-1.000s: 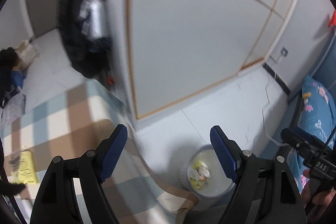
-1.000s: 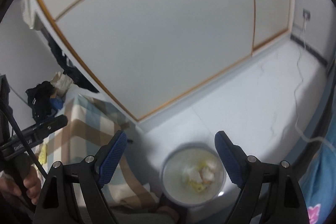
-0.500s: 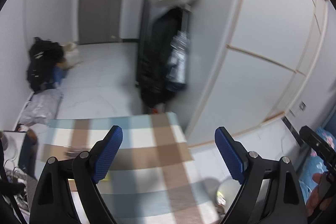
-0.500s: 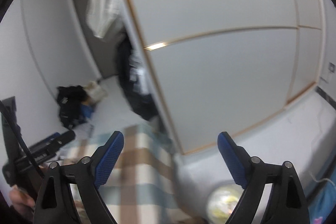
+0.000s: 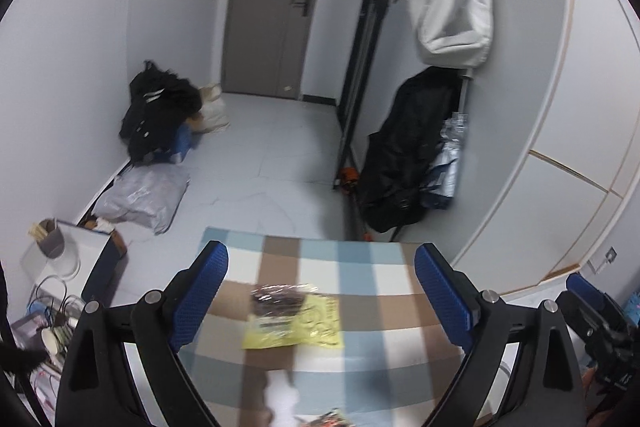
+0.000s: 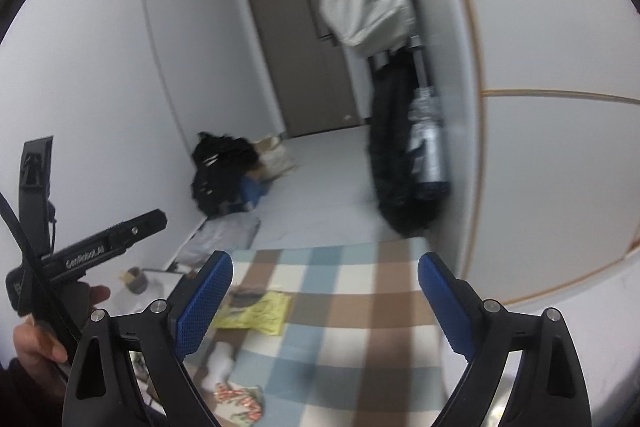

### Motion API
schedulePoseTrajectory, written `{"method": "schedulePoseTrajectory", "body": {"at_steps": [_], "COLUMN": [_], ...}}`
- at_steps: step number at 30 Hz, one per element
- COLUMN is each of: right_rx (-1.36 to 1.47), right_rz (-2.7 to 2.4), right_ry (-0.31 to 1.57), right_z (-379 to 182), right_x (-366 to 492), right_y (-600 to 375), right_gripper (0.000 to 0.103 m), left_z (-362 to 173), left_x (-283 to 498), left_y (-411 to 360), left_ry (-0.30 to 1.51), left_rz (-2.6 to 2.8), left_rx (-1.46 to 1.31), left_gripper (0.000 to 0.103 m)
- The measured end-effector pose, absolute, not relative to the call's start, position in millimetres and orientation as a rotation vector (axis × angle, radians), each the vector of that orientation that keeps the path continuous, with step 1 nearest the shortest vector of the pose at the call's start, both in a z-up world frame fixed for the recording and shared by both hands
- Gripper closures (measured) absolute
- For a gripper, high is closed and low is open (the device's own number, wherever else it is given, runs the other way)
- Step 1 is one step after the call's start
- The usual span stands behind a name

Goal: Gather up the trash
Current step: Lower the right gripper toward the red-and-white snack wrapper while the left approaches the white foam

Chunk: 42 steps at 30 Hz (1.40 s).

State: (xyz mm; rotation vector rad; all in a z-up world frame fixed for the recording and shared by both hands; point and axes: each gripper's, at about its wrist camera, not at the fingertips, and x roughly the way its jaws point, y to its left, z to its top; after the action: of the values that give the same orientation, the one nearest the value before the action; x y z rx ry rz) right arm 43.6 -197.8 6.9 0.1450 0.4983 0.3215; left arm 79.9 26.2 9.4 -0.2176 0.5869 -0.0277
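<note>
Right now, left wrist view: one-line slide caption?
Open left claw hovers empty above a yellow plastic wrapper and crumpled white tissue on the blue-brown checked tablecloth.

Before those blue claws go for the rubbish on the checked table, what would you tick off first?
1. Left gripper open and empty: ok; its jaws have just been opening, nothing between them.
2. Right gripper open and empty: ok; it too has just been opening, nothing between its jaws.
3. Trash in view: ok; a yellow wrapper lies flat on the table, with a white wad nearer.
4. Wrapper free to lift: ok; nothing on top of it.
5. Bin in sight for the drop: not ok; neither view shows it now.
6. Sharp view: not ok; the near table is blurred.
</note>
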Motion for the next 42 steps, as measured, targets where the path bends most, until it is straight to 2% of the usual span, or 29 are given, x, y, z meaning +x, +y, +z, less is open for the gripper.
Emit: {"method": "schedulePoseTrajectory", "body": {"at_steps": [17,32,33,38,42], "right_rx": [0.016,-0.085,-0.093,-0.12,-0.124], "right_rz": [0.462,0.583,0.592,0.631,0.649], "right_ry": [0.748,0.95,0.959,1.01,1.036], "right_z": [-79.8,-143.2,-146.3,-159.9,-166.5], "right_x": [59.1,41.4,40.9,39.9,39.0], "right_y": [-111.9,-84.5,-82.8,-75.7,-72.1], "right_gripper": [0.008,0.01,0.011,0.032,0.042], "left_z": [-50.1,-51.0,-52.7,-59.0,-64.1], "left_x": [85.8,84.5,86.2,88.9,91.3], "left_y": [105.0,110.0,110.3,110.7,111.1], "left_ry": [0.74,0.776,0.786,0.812,0.83], "left_rz": [0.038,-0.007,-0.006,0.002,0.0], "left_rx": [-0.4,-0.408,-0.403,-0.398,-0.402], "left_gripper": [0.01,0.01,0.01,0.01,0.01]}}
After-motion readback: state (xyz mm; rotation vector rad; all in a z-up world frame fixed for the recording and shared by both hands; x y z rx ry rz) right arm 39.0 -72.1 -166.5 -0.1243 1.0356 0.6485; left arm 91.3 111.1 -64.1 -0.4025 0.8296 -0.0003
